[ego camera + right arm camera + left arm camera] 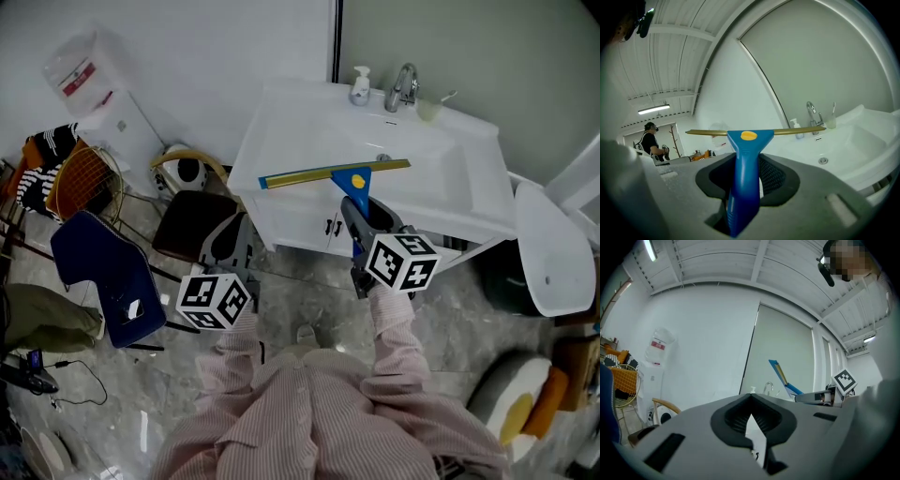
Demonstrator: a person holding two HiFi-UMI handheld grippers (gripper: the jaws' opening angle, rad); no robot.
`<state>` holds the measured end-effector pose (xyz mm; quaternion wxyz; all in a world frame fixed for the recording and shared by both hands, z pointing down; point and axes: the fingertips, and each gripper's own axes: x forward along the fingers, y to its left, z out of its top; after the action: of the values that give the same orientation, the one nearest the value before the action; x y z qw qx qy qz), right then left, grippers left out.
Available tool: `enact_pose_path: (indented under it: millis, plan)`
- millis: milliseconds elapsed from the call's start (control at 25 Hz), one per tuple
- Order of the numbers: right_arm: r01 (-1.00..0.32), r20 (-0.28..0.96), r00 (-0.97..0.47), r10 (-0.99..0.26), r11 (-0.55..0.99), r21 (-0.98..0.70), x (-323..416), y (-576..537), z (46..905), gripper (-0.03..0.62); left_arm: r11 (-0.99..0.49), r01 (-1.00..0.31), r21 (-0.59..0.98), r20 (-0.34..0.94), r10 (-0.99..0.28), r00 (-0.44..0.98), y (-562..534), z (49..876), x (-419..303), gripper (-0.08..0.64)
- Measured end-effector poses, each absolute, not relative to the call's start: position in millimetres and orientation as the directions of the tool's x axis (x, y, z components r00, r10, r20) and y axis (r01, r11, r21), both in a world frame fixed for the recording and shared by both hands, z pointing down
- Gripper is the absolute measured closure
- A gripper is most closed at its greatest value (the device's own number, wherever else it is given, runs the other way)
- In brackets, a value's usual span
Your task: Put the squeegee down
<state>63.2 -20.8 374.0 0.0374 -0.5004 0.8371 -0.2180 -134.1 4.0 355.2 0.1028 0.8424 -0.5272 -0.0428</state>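
The squeegee (335, 174) has a blue handle, a yellow button and a long brass-coloured blade. My right gripper (361, 214) is shut on its handle and holds it out over the front of the white sink (281, 141), blade crosswise. In the right gripper view the handle (745, 164) stands upright between the pads, with the basin (853, 140) and the faucet (813, 113) beyond. My left gripper (232, 246) hangs lower left, in front of the sink cabinet; its jaws (750, 417) meet at the tips with nothing in them. The left gripper view also catches the squeegee (780, 374) at the right.
A soap bottle (360, 86), a faucet (403, 86) and a cup stand along the sink's back. A dark stool (192, 223), a blue chair (103, 272) and an orange basket (80, 178) crowd the floor at left. A toilet (548, 246) is at right.
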Motion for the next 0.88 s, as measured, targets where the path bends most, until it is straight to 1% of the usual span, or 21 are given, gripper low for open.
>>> enact_pose_path:
  millis: [520,880]
  plan:
    - [-0.828,0.188,-0.483,-0.855,0.376,-0.416,42,-81,386,0.457,-0.419,-0.868,0.266,0.057,-0.892,0.448,-56,373,-155,0.558]
    - [-0.811,0.200,-0.505,-0.840,0.382,-0.443,25,-153,399,0.457,-0.360,-0.893,0.269,0.083,-0.915,0.394,-114,385,-181,0.558]
